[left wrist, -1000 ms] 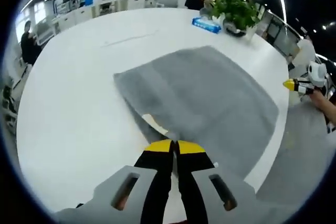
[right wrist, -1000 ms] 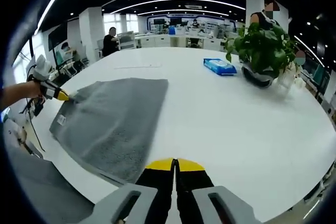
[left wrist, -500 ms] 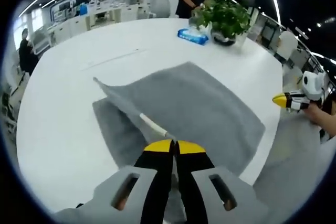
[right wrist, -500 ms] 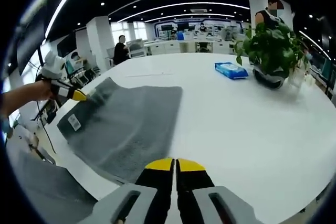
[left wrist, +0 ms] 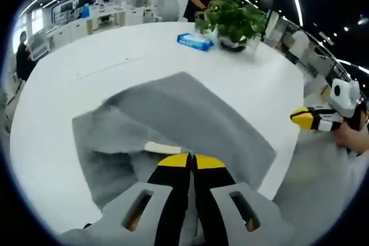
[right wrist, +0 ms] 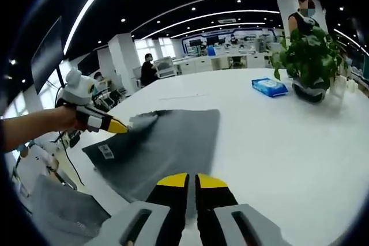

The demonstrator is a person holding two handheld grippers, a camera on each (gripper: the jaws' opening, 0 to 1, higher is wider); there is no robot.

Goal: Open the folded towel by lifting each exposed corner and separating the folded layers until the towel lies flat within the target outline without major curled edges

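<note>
In the left gripper view, the left gripper point(left wrist: 191, 161) has its jaws pressed together on a corner of the grey towel point(left wrist: 190, 113), lifting the upper layer off the lower one; a white label point(left wrist: 162, 147) shows just beyond the tips. The right gripper point(left wrist: 308, 118) hangs past the white table point(left wrist: 86, 56) edge.

In the right gripper view, the right gripper point(right wrist: 191, 181) has its jaws closed on nothing, above the towel's near edge. A potted plant point(right wrist: 308, 61) and blue packet point(right wrist: 270, 87) stand well apart from the towel in an office.

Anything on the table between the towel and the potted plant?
Only the blue wipes pack, close to the potted plant; otherwise bare white table beyond the towel, per the right gripper view.
</note>
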